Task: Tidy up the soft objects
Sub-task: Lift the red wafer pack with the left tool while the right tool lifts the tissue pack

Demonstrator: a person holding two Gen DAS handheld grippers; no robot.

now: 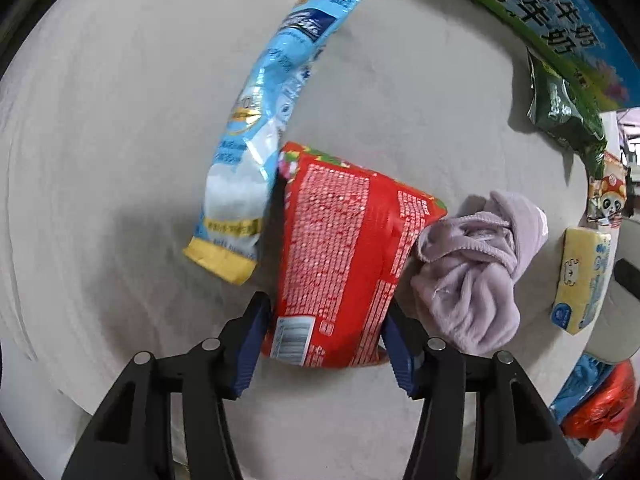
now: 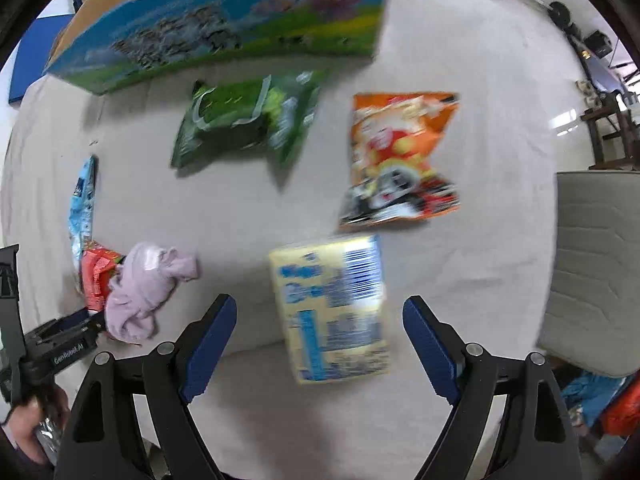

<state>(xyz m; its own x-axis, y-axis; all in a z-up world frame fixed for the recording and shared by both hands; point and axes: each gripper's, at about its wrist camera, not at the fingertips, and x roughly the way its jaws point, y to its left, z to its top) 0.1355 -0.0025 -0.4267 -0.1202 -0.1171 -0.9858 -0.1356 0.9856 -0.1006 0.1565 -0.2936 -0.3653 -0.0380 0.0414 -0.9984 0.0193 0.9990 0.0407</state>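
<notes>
Down on the pale cloth-covered surface [image 1: 120, 160], the left gripper [image 1: 324, 344] has its two blue-padded fingers set against either side of the near end of a red snack packet [image 1: 340, 256], which lies flat with its printed back and barcode facing up. The pads look pressed to the packet's edges, though the fisheye bend makes firm contact hard to confirm. A long light-blue and yellow pouch [image 1: 256, 136] lies just beside the red packet on its left, their upper ends touching. A crumpled lilac cloth [image 1: 472, 272] rests against the red packet's right edge.

From the right wrist view, the right gripper [image 2: 318, 344] hangs with its jaws spread wide and nothing between the pads; a yellow tissue pack [image 2: 336, 308] lies on the surface ahead of it, between the lines of the two fingers, blurred. Beyond sit a green bag [image 2: 248, 120] and an orange snack bag [image 2: 400, 160], well apart from each other. A printed blue-and-green cardboard box [image 2: 224, 36] stands at the far edge, open at the top.
</notes>
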